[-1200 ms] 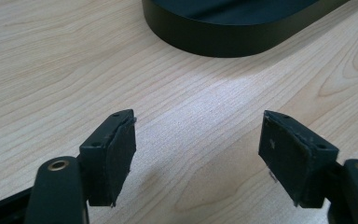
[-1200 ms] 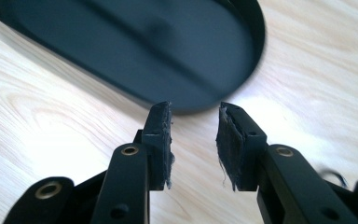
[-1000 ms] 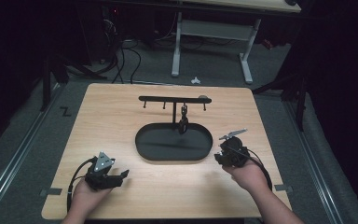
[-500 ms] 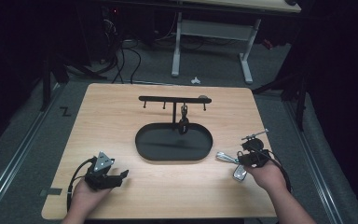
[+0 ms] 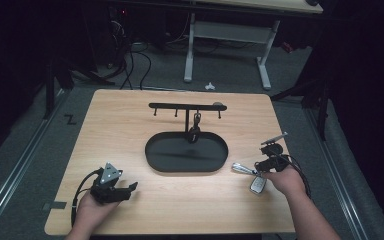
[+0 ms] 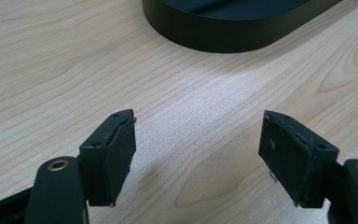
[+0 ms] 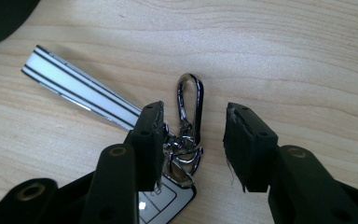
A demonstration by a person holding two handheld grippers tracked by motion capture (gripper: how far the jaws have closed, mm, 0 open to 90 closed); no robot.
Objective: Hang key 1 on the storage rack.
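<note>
right gripper (image 7: pixel 193 140) fingers just opened around the key fob bunch (image 7: pixel 186 140) lying lower-center on the counter (image 7: pixel 284 56), probably letting go; left gripper (image 6: pixel 198 154) open, idle.

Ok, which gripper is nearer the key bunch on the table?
Right. The right gripper straddles the key bunch, jaws open. The left gripper rests at the table's opposite side, across from the black tray.
</note>
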